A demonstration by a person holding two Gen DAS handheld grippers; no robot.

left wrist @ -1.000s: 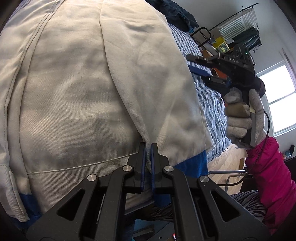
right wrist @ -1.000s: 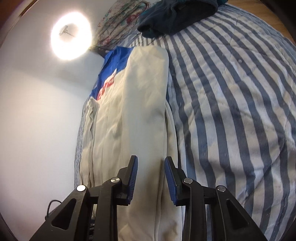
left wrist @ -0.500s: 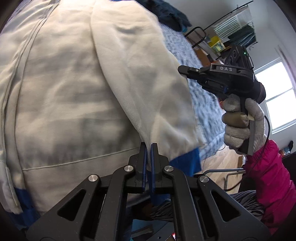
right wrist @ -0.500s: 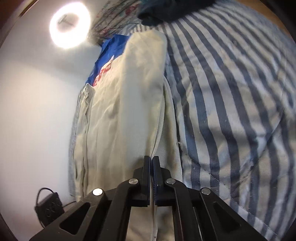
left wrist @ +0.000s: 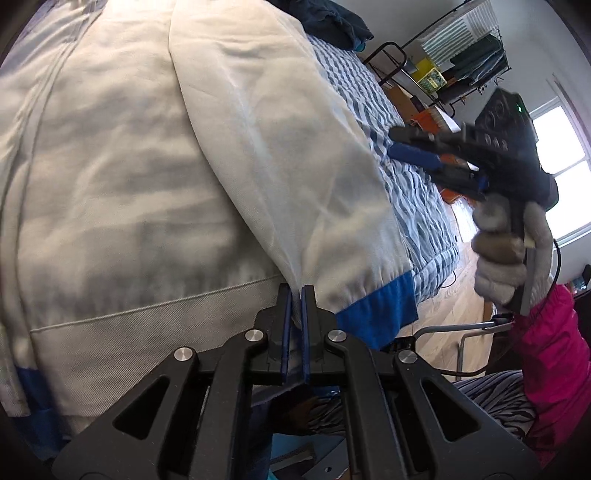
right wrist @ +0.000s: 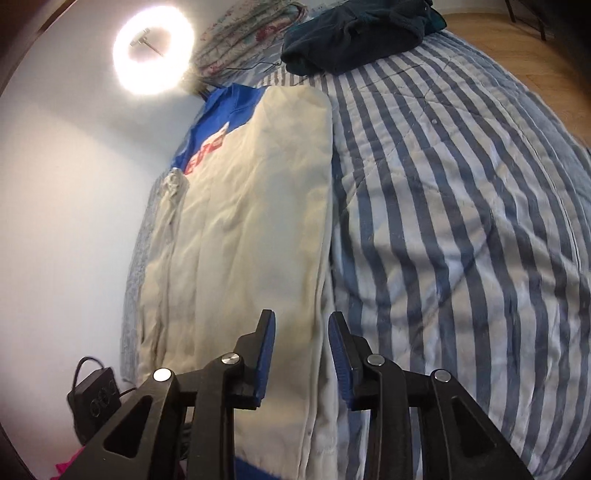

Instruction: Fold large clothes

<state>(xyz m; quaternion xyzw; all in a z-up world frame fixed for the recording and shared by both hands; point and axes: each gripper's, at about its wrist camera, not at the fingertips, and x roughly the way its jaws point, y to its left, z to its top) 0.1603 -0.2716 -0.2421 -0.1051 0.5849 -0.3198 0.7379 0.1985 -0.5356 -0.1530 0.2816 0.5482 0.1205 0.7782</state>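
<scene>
Bedroom, white walls, wood floor; a bed under a blue-and-white striped quilted cover [right wrist: 461, 206] fills most of my right view, lit by a glowing ring light [right wrist: 153, 55] on the wall side. Item one: a large cream cotton jacket with royal-blue yoke and cuffs [right wrist: 240, 229], laid lengthwise along the wall edge of the bed, one sleeve folded flat over the body with its blue cuff [left wrist: 376, 314] at the near hem. Red lettering sits on the blue shoulder panel; too foreshortened to read. Item two: a dark navy crumpled garment [right wrist: 354, 33] at the far end of the bed, well apart from the jacket. My left gripper [left wrist: 293, 291] is clamped tight on the jacket's hem fabric beside the cuff. My right gripper [right wrist: 301, 325] is opening, its pads clear above the jacket's right-hand edge, gripping nothing; the left view shows it carried in a grey knitted glove [left wrist: 506, 251] with a pink sleeve [left wrist: 550, 350], its raised lettering blurred. Free room: bare striped cover runs wide to the right of the jacket. A metal clothes rack [left wrist: 469, 55] stands beyond the bed; a small black box with cable [right wrist: 94, 398] sits by the wall.
</scene>
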